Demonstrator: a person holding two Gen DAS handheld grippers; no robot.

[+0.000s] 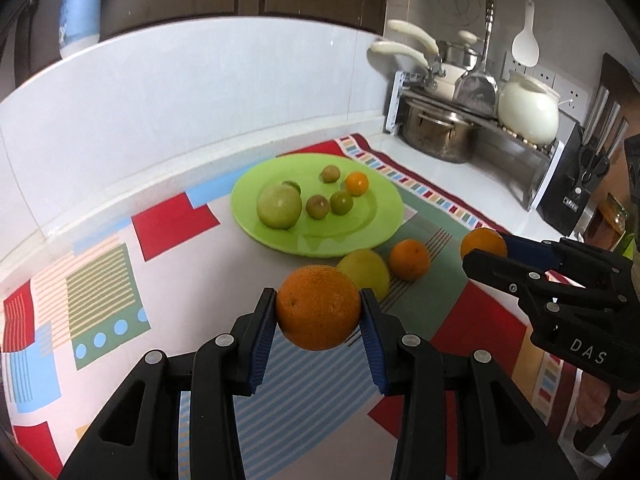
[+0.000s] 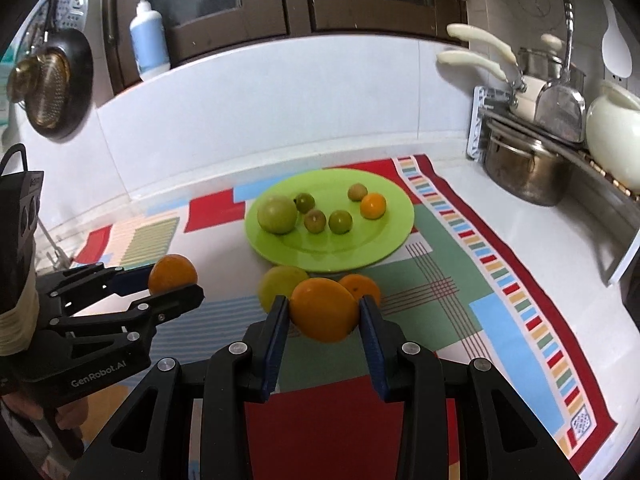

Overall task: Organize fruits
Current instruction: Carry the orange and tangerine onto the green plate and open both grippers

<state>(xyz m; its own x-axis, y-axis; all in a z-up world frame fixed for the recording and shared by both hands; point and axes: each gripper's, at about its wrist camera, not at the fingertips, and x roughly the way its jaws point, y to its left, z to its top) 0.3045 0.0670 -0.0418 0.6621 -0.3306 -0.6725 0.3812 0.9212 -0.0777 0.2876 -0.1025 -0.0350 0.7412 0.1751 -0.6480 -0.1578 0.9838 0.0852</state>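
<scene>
Here each hand-held gripper carries fruit above the patterned cloth (image 2: 460, 280) on the worktop (image 2: 532, 232). The left hand-held gripper (image 1: 319, 312) is closed on a large orange (image 1: 318, 307), its blue pads pressing the fruit's two sides near the widest part; the right hand-held gripper (image 2: 323, 312) is likewise closed on a smoother orange (image 2: 324, 309). Both fruits hang clear of the cloth, at about 6 o'clock from the green plate (image 2: 384, 240). The plate already holds a large green fruit (image 2: 277, 214), several small green fruits (image 2: 340, 221) and one small orange fruit (image 2: 373, 205) toward its 2 o'clock side. Still on the cloth, just off the plate's near rim, lie a yellow-green fruit (image 1: 366, 270) and another orange (image 1: 409, 259), close beside each other. The step in hand appears to be carrying the two oranges to the plate. To do it well, I would keep the jaws level so the round fruit cannot slip out, pass over the two loose fruits rather than through them, and lower each orange onto the bare near half of the plate, around 5 to 7 o'clock, one after the other so the grippers do not collide. Releasing only once the fruit touches should stop it rolling into the small ones.
</scene>
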